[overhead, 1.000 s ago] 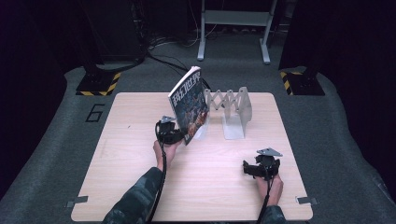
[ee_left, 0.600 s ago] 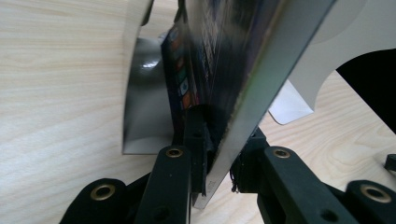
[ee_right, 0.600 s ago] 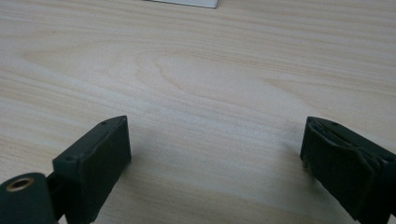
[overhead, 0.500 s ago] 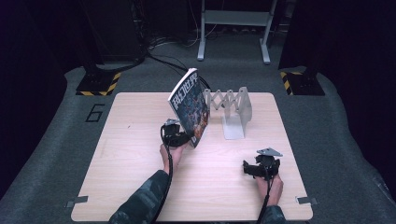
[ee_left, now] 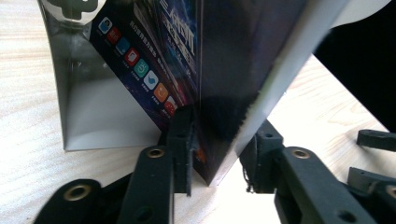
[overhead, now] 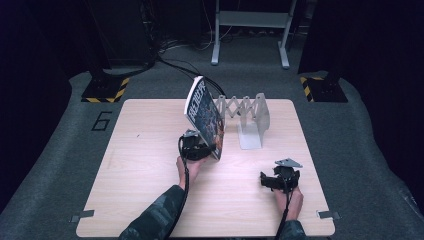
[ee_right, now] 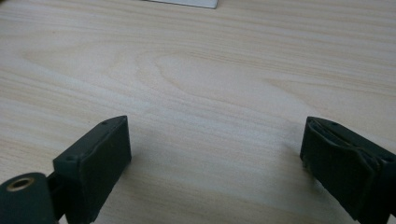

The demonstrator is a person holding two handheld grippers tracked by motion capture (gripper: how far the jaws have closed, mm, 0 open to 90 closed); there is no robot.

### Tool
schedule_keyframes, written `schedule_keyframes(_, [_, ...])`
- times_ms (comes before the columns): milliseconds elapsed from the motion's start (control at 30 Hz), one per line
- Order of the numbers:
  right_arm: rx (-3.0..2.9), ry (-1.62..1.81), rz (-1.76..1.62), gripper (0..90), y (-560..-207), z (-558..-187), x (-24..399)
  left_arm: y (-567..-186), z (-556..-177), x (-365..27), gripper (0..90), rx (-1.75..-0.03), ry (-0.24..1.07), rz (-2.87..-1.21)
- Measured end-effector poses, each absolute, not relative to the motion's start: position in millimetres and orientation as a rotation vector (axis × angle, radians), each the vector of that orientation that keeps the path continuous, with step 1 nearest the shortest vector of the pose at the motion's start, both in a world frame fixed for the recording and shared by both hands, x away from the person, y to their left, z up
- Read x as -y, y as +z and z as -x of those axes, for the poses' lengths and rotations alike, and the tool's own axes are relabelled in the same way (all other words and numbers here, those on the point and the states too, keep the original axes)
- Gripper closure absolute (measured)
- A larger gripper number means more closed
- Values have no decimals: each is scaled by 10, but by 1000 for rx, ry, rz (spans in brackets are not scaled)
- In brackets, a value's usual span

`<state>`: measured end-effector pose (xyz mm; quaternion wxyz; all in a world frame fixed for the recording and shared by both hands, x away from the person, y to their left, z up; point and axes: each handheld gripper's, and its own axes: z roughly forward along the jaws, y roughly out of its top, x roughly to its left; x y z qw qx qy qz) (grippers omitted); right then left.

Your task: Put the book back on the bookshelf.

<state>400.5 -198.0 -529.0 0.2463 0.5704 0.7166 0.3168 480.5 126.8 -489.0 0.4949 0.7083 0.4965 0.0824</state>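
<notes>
Left gripper (overhead: 196, 150) was clamped on the lower corner of the book (overhead: 204, 116), which stood tilted at frame centre just left of the rack (overhead: 248, 111). Right gripper (overhead: 280, 179) sat idle lower right, jaws wide, on the table (overhead: 140, 150). Risk: a corner-only pinch (pads cover little of the cover) could let the book pivot, slip out, or knock the rack.

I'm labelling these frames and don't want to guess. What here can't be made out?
- Dark glossy magazine: title too small and blurred in the high view; cut off by the top edge in the left gripper view.
- Left gripper grip: one jaw touches the cover; the magazine hides whether the other does.
- Grey folding metal book rack: its near end is hidden behind the magazine in the high view.
</notes>
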Motion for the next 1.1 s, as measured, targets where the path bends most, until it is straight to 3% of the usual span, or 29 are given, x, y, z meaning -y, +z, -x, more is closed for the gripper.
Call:
schedule_keyframes(533, [-1955, 863, -1557, 79, -5289, -4004, 1979, -4762, -4644, -1367, 159, -1187, 340, -1809])
schedule_keyframes(900, [-1951, 868, -1562, 79, -5288, -4005, 1974, -4821, -4379, -1720, 83, -1170, 439, -1862])
schedule_keyframes(1100, [-1948, 869, -1565, 79, -5288, -4004, 1970, -4967, -4277, -2009, 51, -1227, 431, -1897])
